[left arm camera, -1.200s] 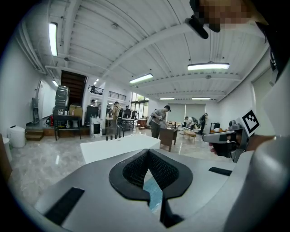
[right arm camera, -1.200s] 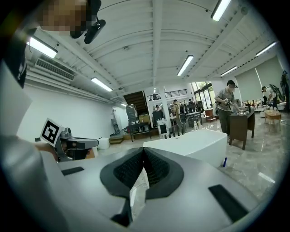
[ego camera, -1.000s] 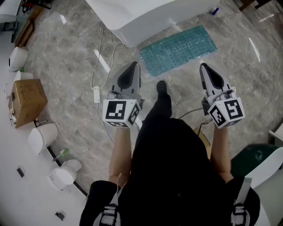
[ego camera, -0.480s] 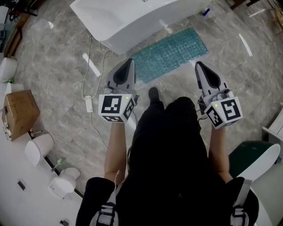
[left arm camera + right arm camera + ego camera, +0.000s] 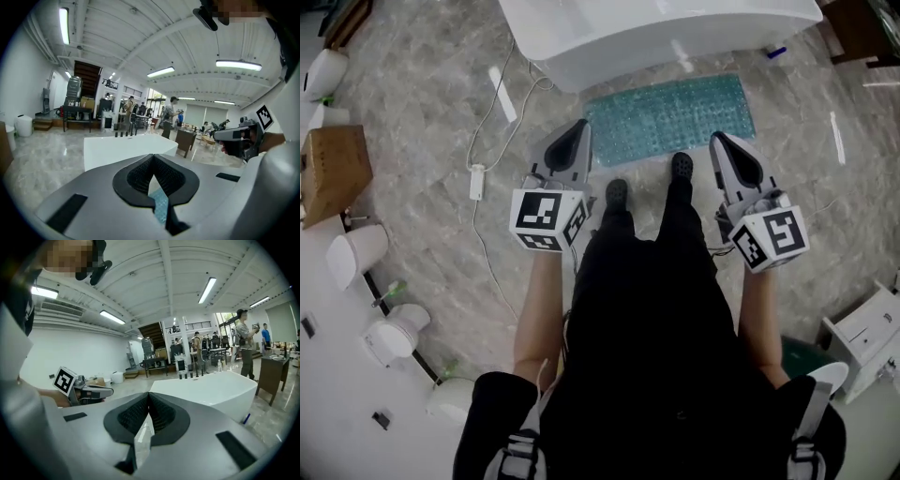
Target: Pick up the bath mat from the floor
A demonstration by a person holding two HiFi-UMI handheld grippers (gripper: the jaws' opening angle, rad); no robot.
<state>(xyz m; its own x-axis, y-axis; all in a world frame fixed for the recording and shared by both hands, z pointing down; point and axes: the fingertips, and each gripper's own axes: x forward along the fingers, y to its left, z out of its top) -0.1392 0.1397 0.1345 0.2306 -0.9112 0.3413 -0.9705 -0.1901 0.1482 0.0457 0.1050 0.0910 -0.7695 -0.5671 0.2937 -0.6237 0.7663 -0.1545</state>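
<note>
The teal, bumpy bath mat (image 5: 670,117) lies flat on the marble floor in front of a white bathtub (image 5: 656,33). My left gripper (image 5: 579,127) hangs over the mat's left end, shut and empty. My right gripper (image 5: 719,139) hovers just off the mat's near right edge, also shut with nothing in it. In the left gripper view a strip of the mat (image 5: 161,206) shows through the slot below the closed tips (image 5: 153,157). In the right gripper view the jaws (image 5: 149,394) meet in front of the tub (image 5: 211,390). The person's shoes (image 5: 617,192) stand at the mat's near edge.
A white cable with a plug block (image 5: 476,178) trails across the floor on the left. A cardboard box (image 5: 333,169) and white fixtures (image 5: 356,255) line the left wall. A small blue object (image 5: 776,52) lies by the tub's right end. A white unit (image 5: 872,333) stands at the right.
The person has stepped up to the mat, which now lies squarely ahead with both feet at its edge. Both grippers moved forward with them and stayed shut.
</note>
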